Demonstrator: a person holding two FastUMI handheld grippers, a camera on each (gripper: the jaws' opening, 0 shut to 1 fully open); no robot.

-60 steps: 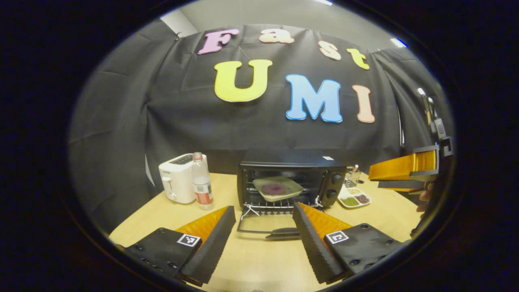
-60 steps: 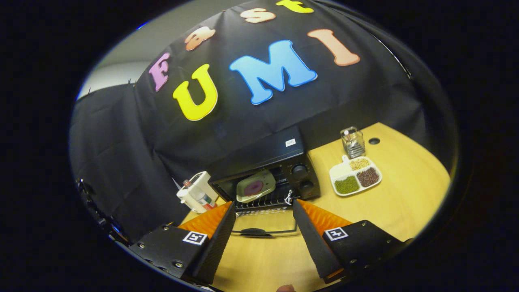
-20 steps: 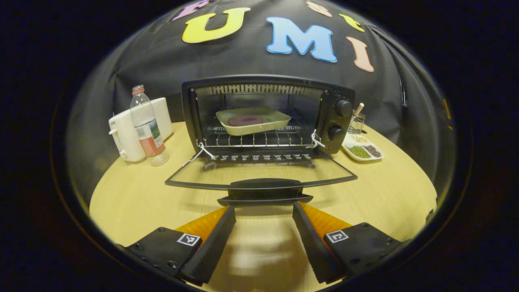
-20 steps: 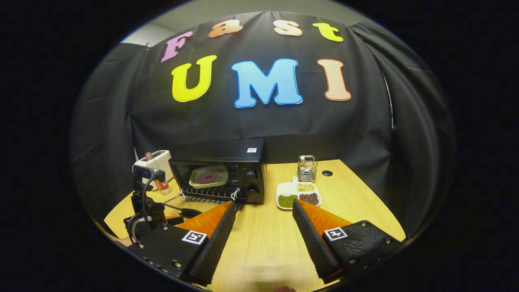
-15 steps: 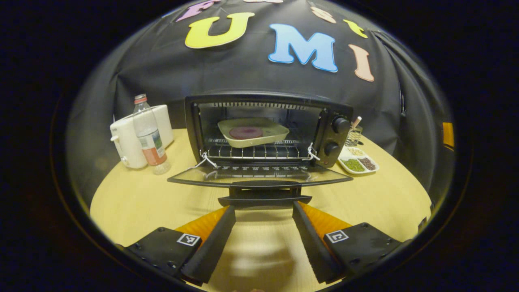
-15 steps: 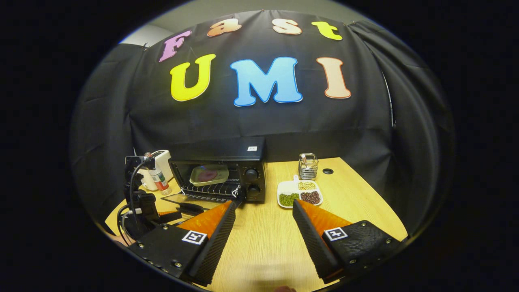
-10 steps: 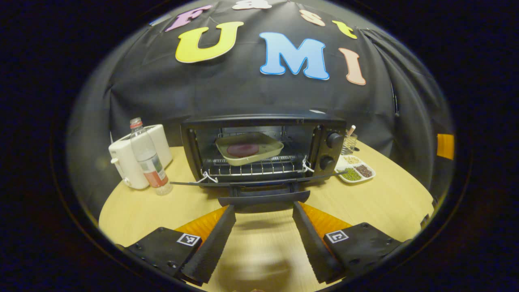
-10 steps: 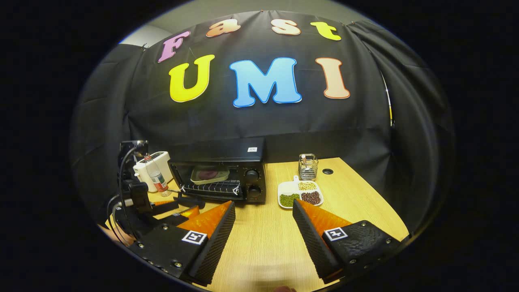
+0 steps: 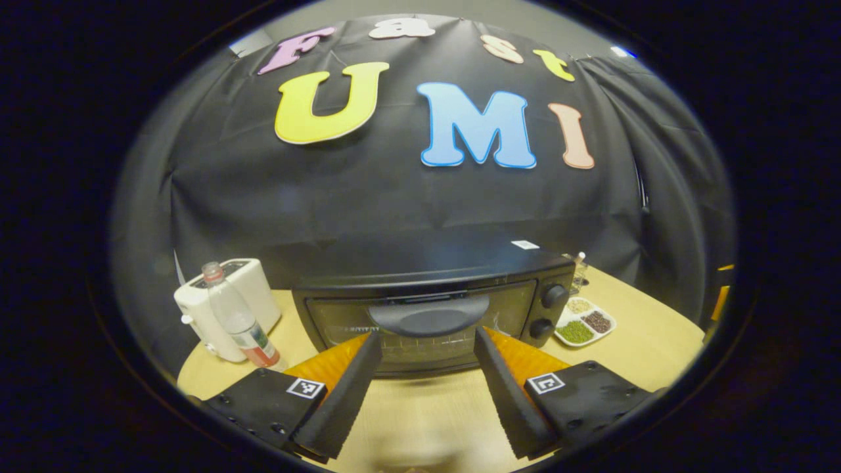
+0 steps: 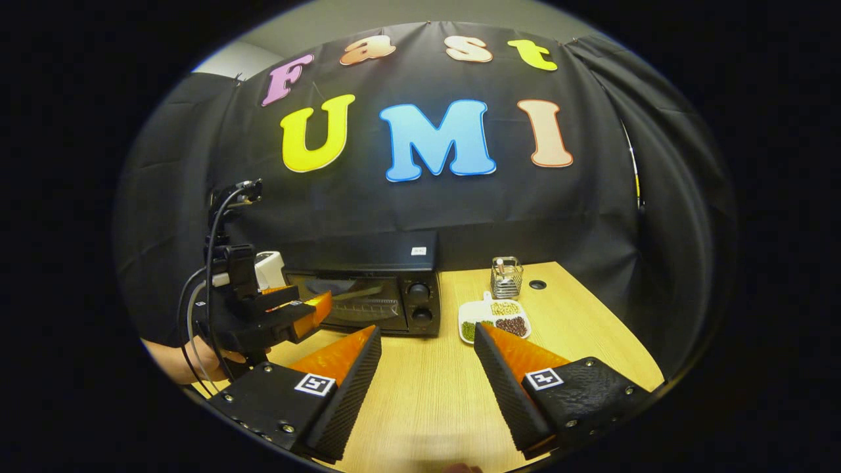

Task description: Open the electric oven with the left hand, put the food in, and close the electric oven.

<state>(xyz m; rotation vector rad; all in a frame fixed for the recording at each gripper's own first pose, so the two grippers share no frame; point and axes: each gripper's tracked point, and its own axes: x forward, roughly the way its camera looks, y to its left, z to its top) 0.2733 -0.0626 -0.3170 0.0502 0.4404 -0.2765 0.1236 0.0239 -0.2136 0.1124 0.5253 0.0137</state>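
Since half a second ago the oven door [image 9: 420,325] has swung up from level to shut against the black electric oven [image 9: 427,302], so the dish of food that sat on the rack is now behind the glass and cannot be made out. In the left gripper view the left gripper [image 9: 424,341] has its fingers wide apart, holding nothing, with the door handle [image 9: 428,315] just above and between the fingertips [image 9: 368,345]; whether they touch the door cannot be told. Left of the fingers stand a white toaster [image 9: 227,302] and a clear bottle [image 9: 236,318]; right of them lies a divided white dish of beans [image 9: 585,323] on the wooden table [image 9: 650,335]. In the right gripper view the right gripper [image 10: 426,338] hangs over bare tabletop, fingers spread and empty, well apart from the oven ahead. Beyond its left finger the other gripper, held by a hand [image 10: 197,358], sits at the oven's front; a small glass holder [image 10: 506,276] stands behind the bean dish.
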